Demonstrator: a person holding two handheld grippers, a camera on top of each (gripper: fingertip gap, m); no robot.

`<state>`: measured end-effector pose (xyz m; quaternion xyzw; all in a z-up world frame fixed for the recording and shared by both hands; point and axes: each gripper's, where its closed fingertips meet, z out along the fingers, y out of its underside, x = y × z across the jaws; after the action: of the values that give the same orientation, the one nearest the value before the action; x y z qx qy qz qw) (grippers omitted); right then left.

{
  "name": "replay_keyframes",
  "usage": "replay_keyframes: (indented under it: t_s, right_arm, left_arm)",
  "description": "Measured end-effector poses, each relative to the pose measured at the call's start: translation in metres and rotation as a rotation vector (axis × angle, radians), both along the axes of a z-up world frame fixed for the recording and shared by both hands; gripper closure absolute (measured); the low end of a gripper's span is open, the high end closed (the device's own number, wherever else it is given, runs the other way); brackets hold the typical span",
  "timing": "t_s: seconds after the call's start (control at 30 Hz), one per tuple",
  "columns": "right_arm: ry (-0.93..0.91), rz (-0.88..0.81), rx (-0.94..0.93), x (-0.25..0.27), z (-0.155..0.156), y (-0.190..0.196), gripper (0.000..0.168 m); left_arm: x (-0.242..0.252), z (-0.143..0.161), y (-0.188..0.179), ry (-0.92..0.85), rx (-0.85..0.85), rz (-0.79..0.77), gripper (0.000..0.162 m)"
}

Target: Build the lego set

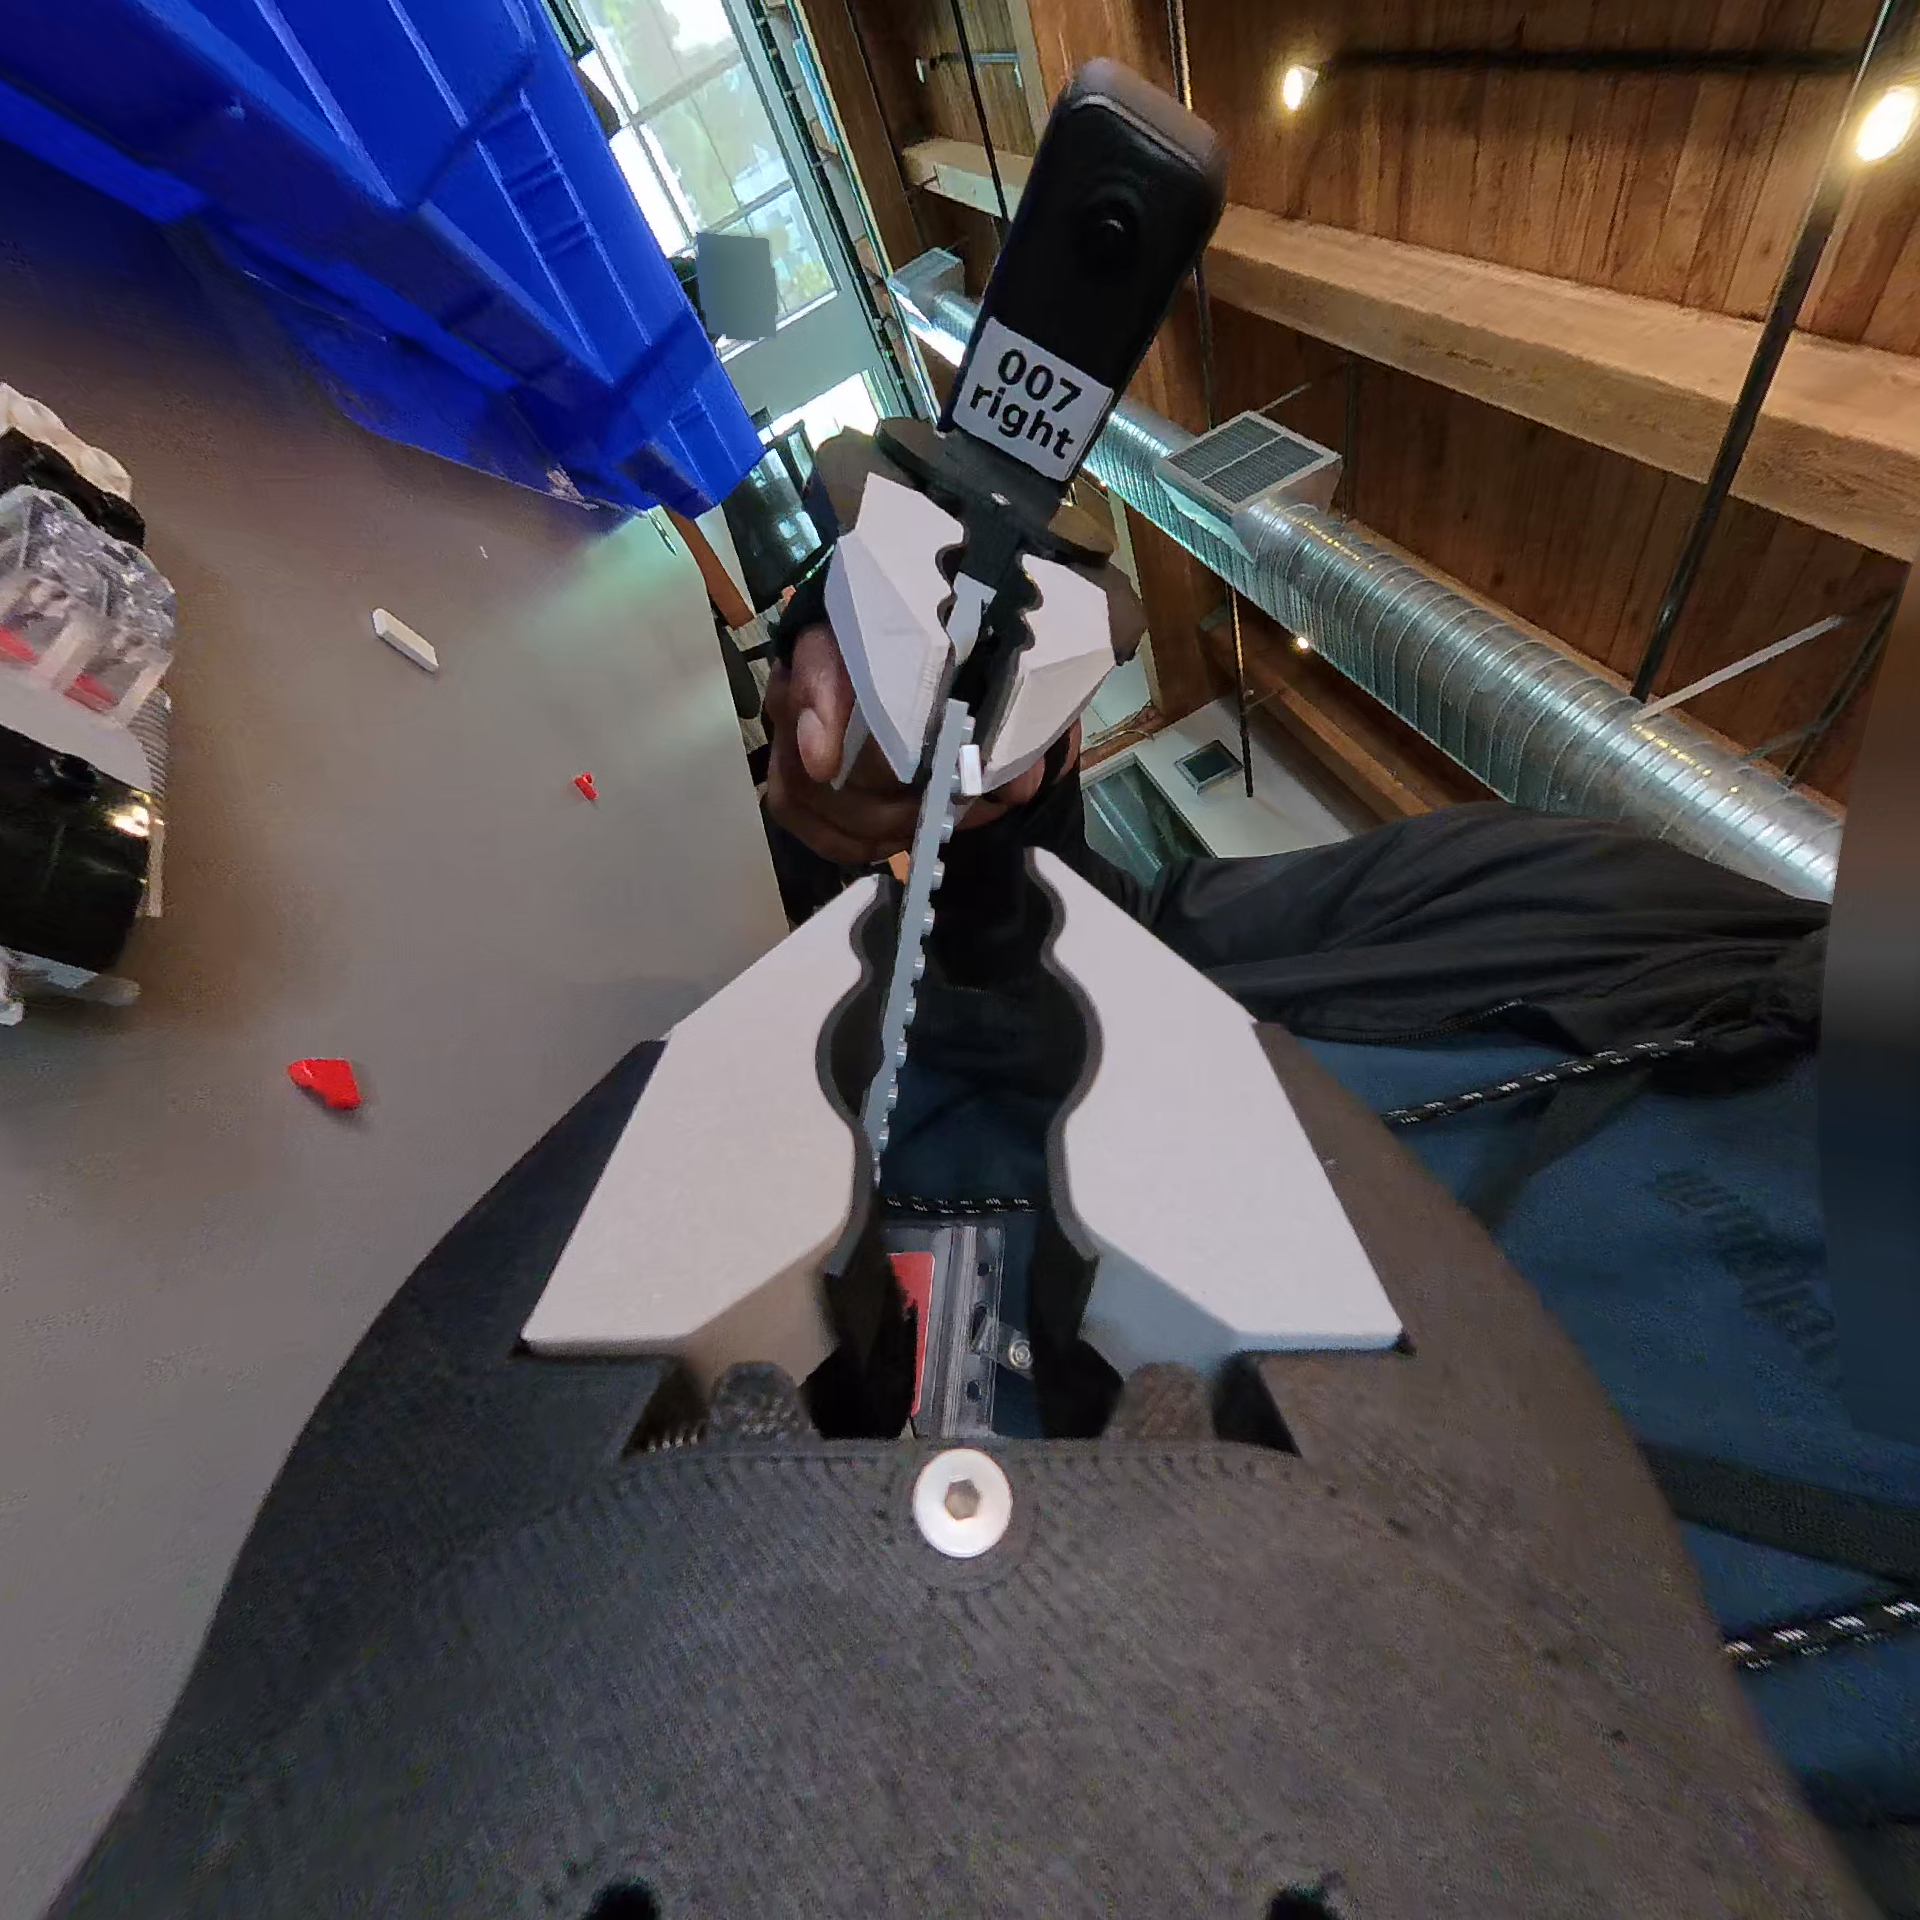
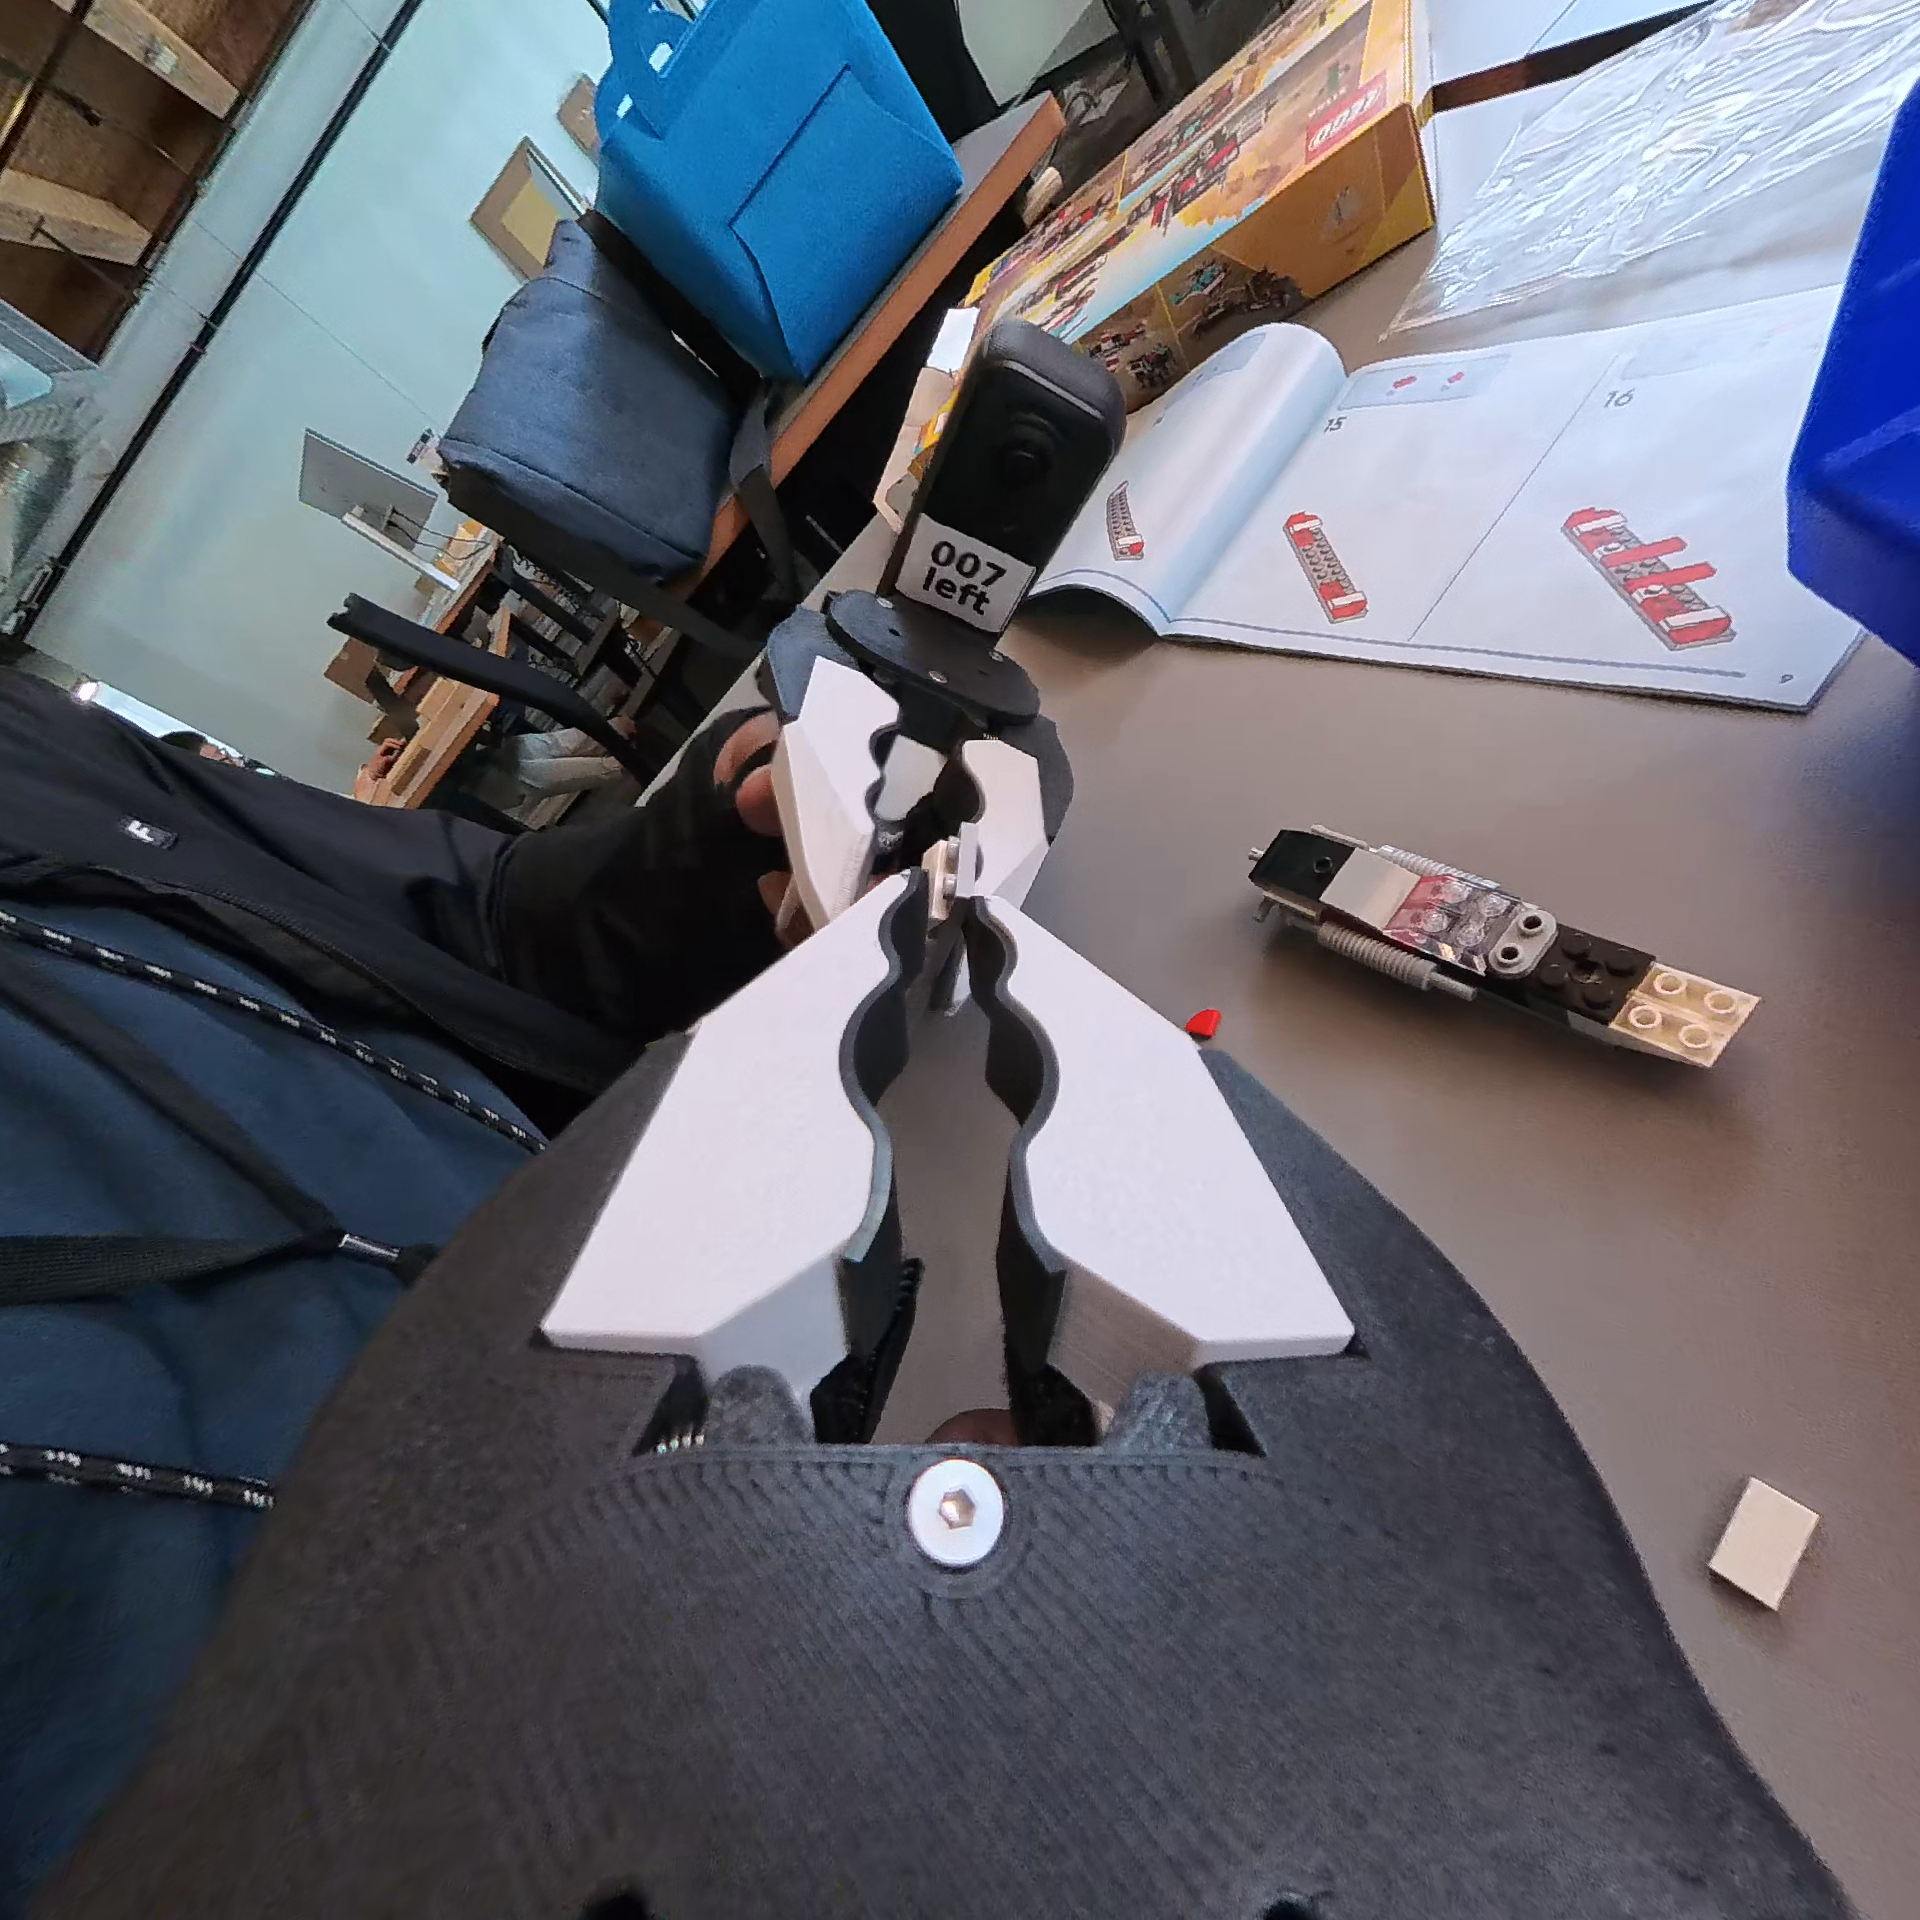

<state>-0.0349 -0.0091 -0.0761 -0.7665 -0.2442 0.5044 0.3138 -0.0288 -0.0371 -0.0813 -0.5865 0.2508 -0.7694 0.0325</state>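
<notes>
Left wrist view gives us the grey table (image 1: 343,831) first, with the big blue bin (image 1: 416,208) lying across its far side, and over in the right wrist view the yellow set box (image 2: 1247,197) and the open instruction booklet (image 2: 1507,499) spread on that same table. Next down in size, the half-built model (image 2: 1496,925), black with red and clear pieces, lies flat on the table beside the grippers and well apart from them. Now the action itself: the left gripper (image 1: 940,894) is closed on a long grey studded plate (image 1: 914,966), held edge-on and sticking out past its tips up toward the other tool. The right gripper (image 2: 940,904) faces it tip to tip, and it's pinched shut on a small white piece (image 1: 968,767) that sits right against the upper stretch of that long plate; whether it's actually seated on the studs I can't tell from here. Both tools are held up off the table, gloved hands behind them. Smallest bits scattered about: a flat white tile (image 2: 1763,1555) near the right gripper's body, another white tile (image 1: 405,636) out by the bin, a red sloped brick (image 1: 327,1083) and a tiny red piece (image 1: 585,787) loose on the grey surface
</notes>
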Motion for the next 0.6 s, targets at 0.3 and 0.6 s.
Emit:
replay_keyframes:
  t_s: [0.3, 0.6]
  right_arm:
    - [-0.019, 0.009, 0.03, -0.0015, 0.0006, 0.0003, 0.162]
    - [0.0, 0.026, -0.04, 0.001, -0.0091, -0.0012, 0.161]
  left_arm:
    - [0.0026, -0.0019, 0.0054, 0.013, -0.018, 0.044, 0.153]
    - [0.0042, -0.0081, 0.0017, 0.062, -0.054, 0.029, 0.155]
